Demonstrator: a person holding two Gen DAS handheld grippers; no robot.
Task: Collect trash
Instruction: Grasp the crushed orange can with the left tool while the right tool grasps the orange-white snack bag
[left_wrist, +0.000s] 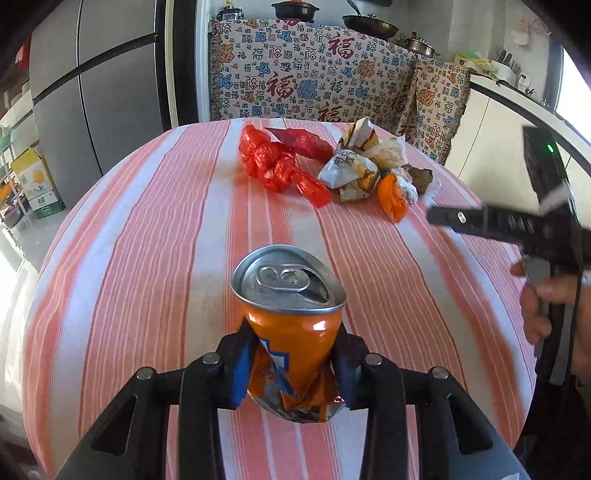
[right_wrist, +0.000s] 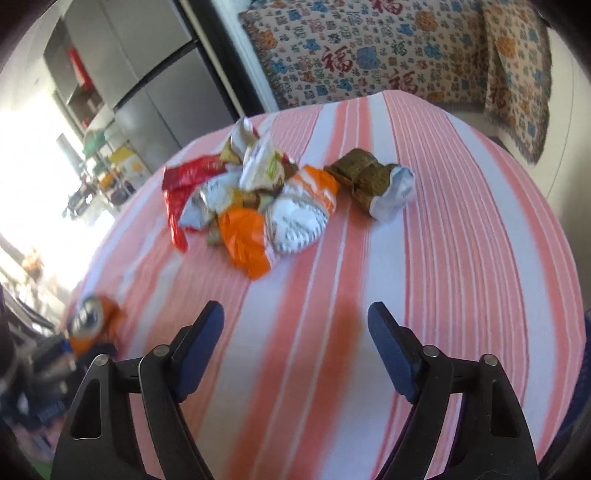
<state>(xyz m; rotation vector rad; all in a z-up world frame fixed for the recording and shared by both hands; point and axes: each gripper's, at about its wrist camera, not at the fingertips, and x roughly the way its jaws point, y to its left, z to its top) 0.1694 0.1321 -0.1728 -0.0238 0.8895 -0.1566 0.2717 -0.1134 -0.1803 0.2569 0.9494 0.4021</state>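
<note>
My left gripper (left_wrist: 291, 354) is shut on a crushed orange soda can (left_wrist: 288, 317), held upright over the striped tablecloth (left_wrist: 147, 240). The can also shows at the left in the right wrist view (right_wrist: 92, 325). At the table's far side lie a knotted red plastic bag (left_wrist: 273, 162), crumpled white and orange wrappers (left_wrist: 369, 170) and a brown wrapper (left_wrist: 421, 177). My right gripper (right_wrist: 295, 325) is open and empty, over the cloth short of the wrapper pile (right_wrist: 258, 206) and the brown wrapper (right_wrist: 369, 181). It shows at the right edge in the left wrist view (left_wrist: 436, 216).
A grey fridge (left_wrist: 92, 92) stands far left. A patterned cloth (left_wrist: 314, 74) covers furniture behind the table. Pans (left_wrist: 369, 22) and a counter (left_wrist: 509, 81) are at the back right. Cardboard boxes (left_wrist: 37, 184) sit on the floor at left.
</note>
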